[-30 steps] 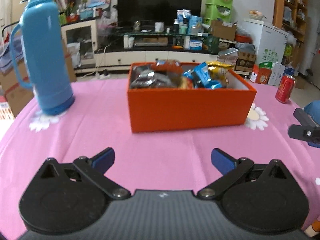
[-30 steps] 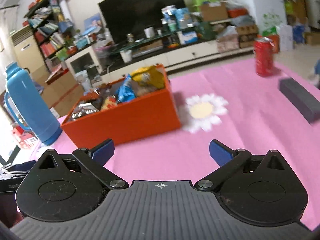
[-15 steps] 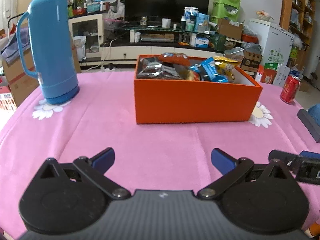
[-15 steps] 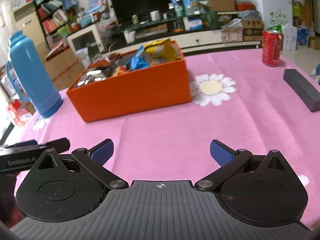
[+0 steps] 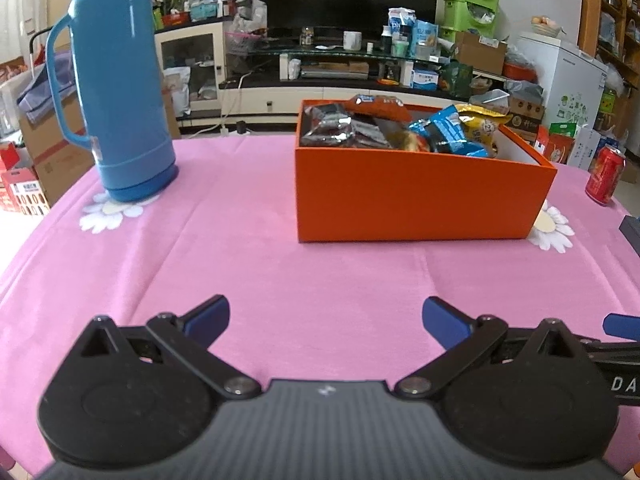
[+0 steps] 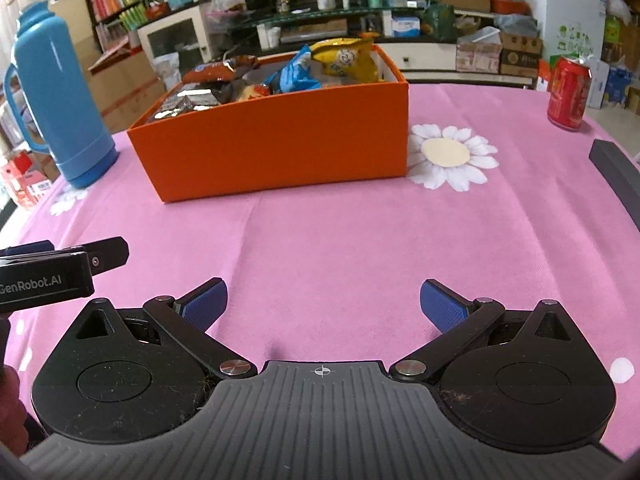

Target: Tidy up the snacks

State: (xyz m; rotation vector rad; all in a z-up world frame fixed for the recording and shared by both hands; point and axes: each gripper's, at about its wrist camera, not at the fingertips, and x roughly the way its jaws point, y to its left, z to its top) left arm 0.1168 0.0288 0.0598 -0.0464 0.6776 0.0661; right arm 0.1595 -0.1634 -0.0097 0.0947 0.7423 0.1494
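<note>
Orange box [image 5: 416, 196] on the pink tablecloth [image 5: 248, 264], filled with snack packets [image 5: 448, 132]; its long axis runs left to right across both views, one long wall facing the cameras. Left gripper [image 5: 325, 322] and right gripper [image 6: 323, 303] hover near that wall, jaws spread wide, holding nothing. Blue thermos [image 5: 120, 80] stands upright left of the box, red can [image 6: 569, 94] to its right.

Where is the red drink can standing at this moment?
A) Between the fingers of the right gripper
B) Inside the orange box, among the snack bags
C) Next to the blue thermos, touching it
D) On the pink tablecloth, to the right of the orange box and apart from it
D: the red can stands upright on the pink tablecloth, clear of the orange box, far from the blue thermos.
</note>
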